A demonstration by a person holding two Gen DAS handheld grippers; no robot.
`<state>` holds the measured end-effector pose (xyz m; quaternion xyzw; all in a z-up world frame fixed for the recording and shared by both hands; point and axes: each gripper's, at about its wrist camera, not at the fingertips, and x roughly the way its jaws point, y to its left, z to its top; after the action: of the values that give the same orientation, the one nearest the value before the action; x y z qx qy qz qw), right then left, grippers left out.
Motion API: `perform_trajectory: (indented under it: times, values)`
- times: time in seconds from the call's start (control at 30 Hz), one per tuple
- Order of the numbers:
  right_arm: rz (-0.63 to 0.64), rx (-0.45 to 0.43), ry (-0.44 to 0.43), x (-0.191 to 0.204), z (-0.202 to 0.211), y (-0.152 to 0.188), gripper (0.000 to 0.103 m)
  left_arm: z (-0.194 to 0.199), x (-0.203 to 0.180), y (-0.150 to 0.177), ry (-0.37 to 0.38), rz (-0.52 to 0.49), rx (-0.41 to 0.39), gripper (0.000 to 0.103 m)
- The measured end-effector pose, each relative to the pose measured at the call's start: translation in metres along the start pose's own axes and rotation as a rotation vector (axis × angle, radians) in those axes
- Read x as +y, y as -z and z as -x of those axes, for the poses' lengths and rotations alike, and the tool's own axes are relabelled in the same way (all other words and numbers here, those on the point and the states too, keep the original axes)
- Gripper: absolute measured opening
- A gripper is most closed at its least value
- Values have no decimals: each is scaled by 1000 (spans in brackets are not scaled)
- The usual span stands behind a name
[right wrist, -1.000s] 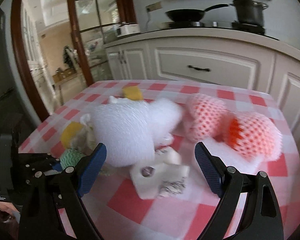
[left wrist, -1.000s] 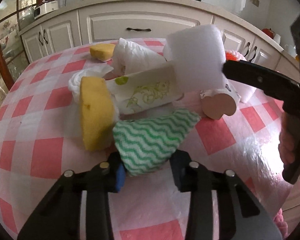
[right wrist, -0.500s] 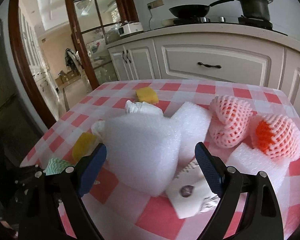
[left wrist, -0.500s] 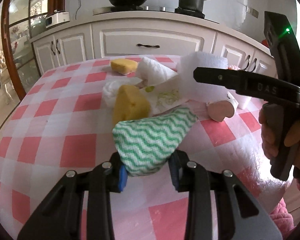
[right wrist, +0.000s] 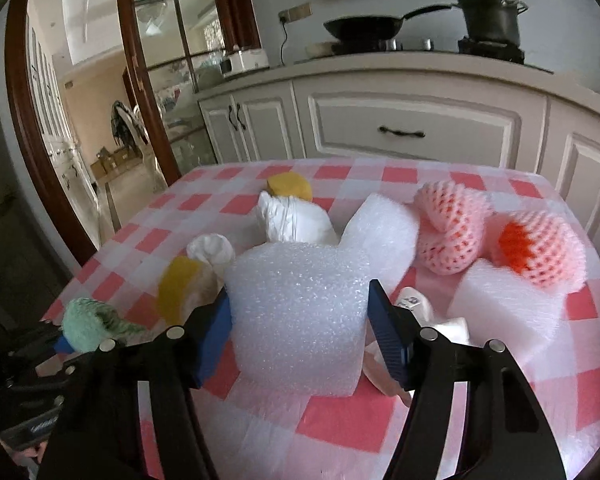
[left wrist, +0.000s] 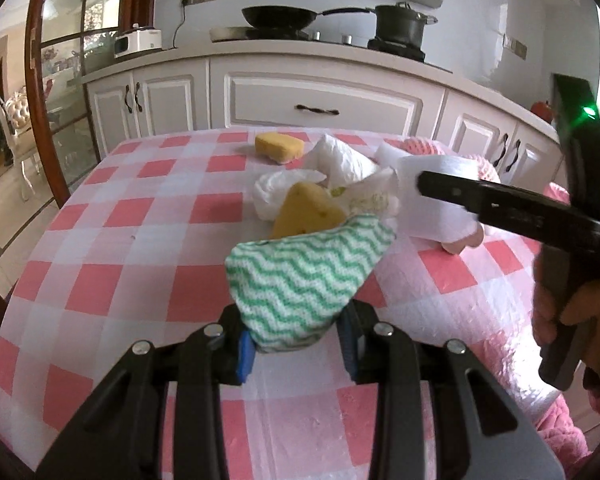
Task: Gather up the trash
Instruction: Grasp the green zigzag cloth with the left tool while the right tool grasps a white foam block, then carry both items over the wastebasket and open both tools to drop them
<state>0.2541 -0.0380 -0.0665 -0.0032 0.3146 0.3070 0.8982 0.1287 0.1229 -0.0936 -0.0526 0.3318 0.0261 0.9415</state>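
Observation:
My left gripper (left wrist: 296, 344) is shut on a folded green-and-white wavy cloth (left wrist: 304, 276), held a little above the pink checked tablecloth (left wrist: 140, 240). The right wrist view shows the same cloth (right wrist: 88, 324) at the lower left. My right gripper (right wrist: 300, 320) straddles a white foam block (right wrist: 300, 280) standing on the table. Its jaws are closing, and both blue pads touch the block's sides. One of its black fingers (left wrist: 480, 200) crosses that block in the left wrist view, with a hand on the handle at the right edge.
Behind the block lie a yellow sponge (left wrist: 306, 212), a second sponge (left wrist: 279, 147), a white plastic bag (left wrist: 340, 160), two pink foam nets (right wrist: 452, 228), a flat foam slab (right wrist: 504, 312) and crumpled paper (right wrist: 416, 312). White kitchen cabinets (right wrist: 404, 132) stand beyond the table.
The left gripper has lifted and drawn back from the pile with the green cloth. The right gripper's jaws have narrowed from wide open onto the foam block.

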Motion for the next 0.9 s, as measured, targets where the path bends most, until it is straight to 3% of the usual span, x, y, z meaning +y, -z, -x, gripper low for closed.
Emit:
perform_trajectory:
  times: [0.27,0.63,0.9]
  values:
    - [-34,-84,58,-24,67,11,62,18,-29,-6,39,-43,-98,33]
    - [-15,-202,215,-48,147,45,62,44,-102,-26,180,-136,-278,34]
    - [-64,-281,342,-86,202,58,62,40,-161,-35,272,-220,-319,34]
